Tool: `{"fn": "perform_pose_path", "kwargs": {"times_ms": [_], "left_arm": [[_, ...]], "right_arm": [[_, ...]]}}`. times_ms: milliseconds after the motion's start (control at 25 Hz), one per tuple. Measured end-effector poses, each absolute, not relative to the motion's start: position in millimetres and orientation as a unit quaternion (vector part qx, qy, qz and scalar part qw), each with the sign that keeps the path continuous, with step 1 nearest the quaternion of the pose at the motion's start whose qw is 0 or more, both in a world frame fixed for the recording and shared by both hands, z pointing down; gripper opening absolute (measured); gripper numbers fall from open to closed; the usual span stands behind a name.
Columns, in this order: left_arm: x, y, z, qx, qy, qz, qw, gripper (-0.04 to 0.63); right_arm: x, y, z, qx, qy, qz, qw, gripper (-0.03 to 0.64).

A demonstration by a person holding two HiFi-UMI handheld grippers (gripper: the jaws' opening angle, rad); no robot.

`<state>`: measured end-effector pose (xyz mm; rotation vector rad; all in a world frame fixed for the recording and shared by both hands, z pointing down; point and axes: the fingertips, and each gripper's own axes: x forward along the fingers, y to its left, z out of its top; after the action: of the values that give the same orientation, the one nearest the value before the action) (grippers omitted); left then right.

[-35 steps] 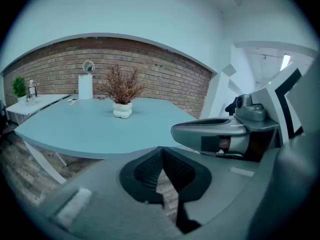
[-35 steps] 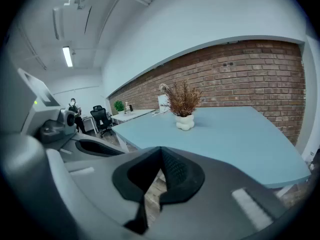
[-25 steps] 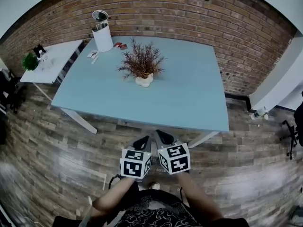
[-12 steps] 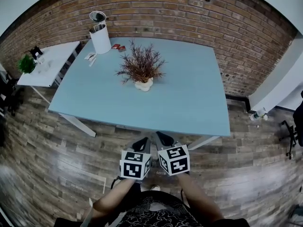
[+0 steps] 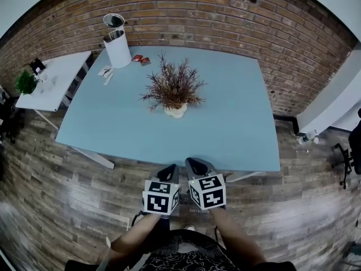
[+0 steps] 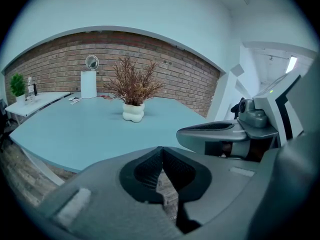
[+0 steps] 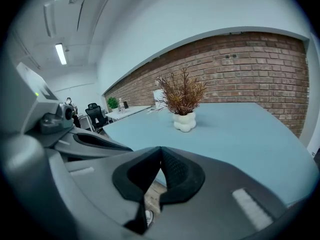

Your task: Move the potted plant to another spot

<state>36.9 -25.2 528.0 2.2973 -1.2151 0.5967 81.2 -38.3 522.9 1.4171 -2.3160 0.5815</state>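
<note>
A potted plant (image 5: 175,89) with dry reddish-brown twigs in a lumpy white pot (image 5: 176,111) stands near the middle of the light blue table (image 5: 237,129). It also shows as the plant (image 6: 133,91) in the left gripper view and the plant (image 7: 183,100) in the right gripper view. My left gripper (image 5: 168,171) and right gripper (image 5: 194,165) hang side by side at the table's near edge, well short of the plant. Both are shut with nothing between their jaws.
A white cylindrical bin (image 5: 117,48) with a round mirror (image 5: 113,20) behind it stands at the table's far left corner, beside small items (image 5: 141,59). A white side table (image 5: 53,78) with a green plant (image 5: 25,83) is at left. A brick wall (image 5: 225,16) runs behind.
Both grippers and the camera have moved toward the table; the table's near edge now lies just at the fingertips. The plant has not moved on the table.
</note>
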Motion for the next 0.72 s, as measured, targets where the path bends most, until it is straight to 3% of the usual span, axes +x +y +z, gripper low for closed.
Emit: {"fn": "perform_pose_path", "kwargs": {"times_ms": [720], "left_arm": [[-5.9, -98.1, 521.4, 0.855, -0.405, 0.217, 0.241, 0.000]], "right_arm": [[53.2, -117.2, 518.1, 0.554, -0.784, 0.206, 0.190, 0.054]]}}
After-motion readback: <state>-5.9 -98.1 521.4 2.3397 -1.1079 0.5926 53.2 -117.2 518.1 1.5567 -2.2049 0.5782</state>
